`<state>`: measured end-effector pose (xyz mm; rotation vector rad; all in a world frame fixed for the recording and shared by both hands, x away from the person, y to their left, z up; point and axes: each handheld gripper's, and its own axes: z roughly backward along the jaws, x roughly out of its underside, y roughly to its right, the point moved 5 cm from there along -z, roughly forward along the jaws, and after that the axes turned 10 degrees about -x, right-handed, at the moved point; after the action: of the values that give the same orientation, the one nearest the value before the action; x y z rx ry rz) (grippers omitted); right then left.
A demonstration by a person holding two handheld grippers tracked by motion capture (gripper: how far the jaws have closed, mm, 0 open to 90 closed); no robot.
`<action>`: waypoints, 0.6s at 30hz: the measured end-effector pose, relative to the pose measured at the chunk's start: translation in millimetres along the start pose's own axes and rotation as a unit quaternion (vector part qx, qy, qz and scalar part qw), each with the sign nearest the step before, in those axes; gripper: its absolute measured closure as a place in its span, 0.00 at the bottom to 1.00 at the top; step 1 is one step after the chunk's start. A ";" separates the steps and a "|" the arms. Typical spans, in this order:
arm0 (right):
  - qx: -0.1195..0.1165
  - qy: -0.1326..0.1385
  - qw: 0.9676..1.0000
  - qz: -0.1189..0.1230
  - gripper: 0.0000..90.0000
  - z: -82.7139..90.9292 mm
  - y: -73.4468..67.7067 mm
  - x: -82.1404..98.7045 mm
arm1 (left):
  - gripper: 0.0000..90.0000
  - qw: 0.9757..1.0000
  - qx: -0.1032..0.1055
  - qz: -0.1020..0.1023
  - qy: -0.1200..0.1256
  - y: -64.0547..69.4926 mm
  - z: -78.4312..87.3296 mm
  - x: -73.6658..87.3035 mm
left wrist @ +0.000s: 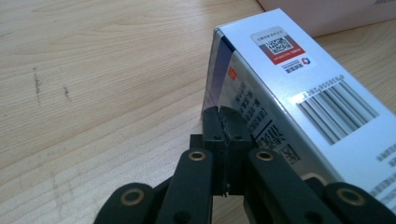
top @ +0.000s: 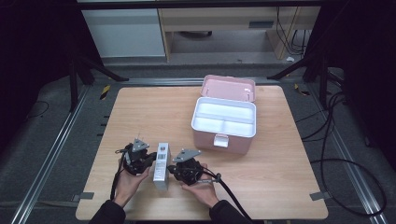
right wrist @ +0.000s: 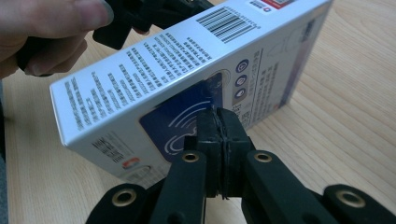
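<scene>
A long white carton (top: 162, 165) with a barcode and blue print lies on the wooden table near its front edge, between my two grippers. My left gripper (top: 150, 159) is shut with nothing in it, its tips pressed against the carton's left side (left wrist: 243, 100). My right gripper (top: 172, 169) is also shut and empty, its tips touching the carton's right side (right wrist: 187, 116) at the blue panel. In the left gripper view the closed tips (left wrist: 221, 114) meet the carton wall; in the right gripper view the closed tips (right wrist: 218, 116) do the same. A hand (right wrist: 42, 28) holds the left gripper beyond the carton.
A pink box (top: 224, 122) stands open at the back right of the table, its lid (top: 228, 87) tilted back and a white divided tray inside. Black cables (top: 341, 154) run over the floor to the right. Bare wood (top: 140, 112) lies to the left and behind the carton.
</scene>
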<state>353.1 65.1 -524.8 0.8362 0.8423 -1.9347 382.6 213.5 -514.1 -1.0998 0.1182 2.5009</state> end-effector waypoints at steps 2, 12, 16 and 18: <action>-0.003 0.001 1.000 0.000 0.99 -2.5 -1.2 -0.8 | 1.00 1.000 0.007 0.000 -0.001 0.4 0.7 -0.4; 0.005 0.008 1.000 -0.001 0.93 4.5 3.7 -1.5 | 0.95 0.999 0.010 0.027 0.023 -13.5 17.4 -6.3; 0.027 0.010 1.000 0.006 0.83 21.7 15.6 -1.8 | 0.86 0.999 0.014 0.032 0.033 -16.7 31.4 -7.8; 0.039 0.011 0.999 0.006 0.74 31.7 22.3 -1.5 | 0.79 0.999 0.010 0.028 0.037 -16.6 39.3 -7.8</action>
<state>365.9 31.0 -511.5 0.9078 0.7774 -1.9621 366.8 235.3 -480.1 -1.1963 0.1988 2.5033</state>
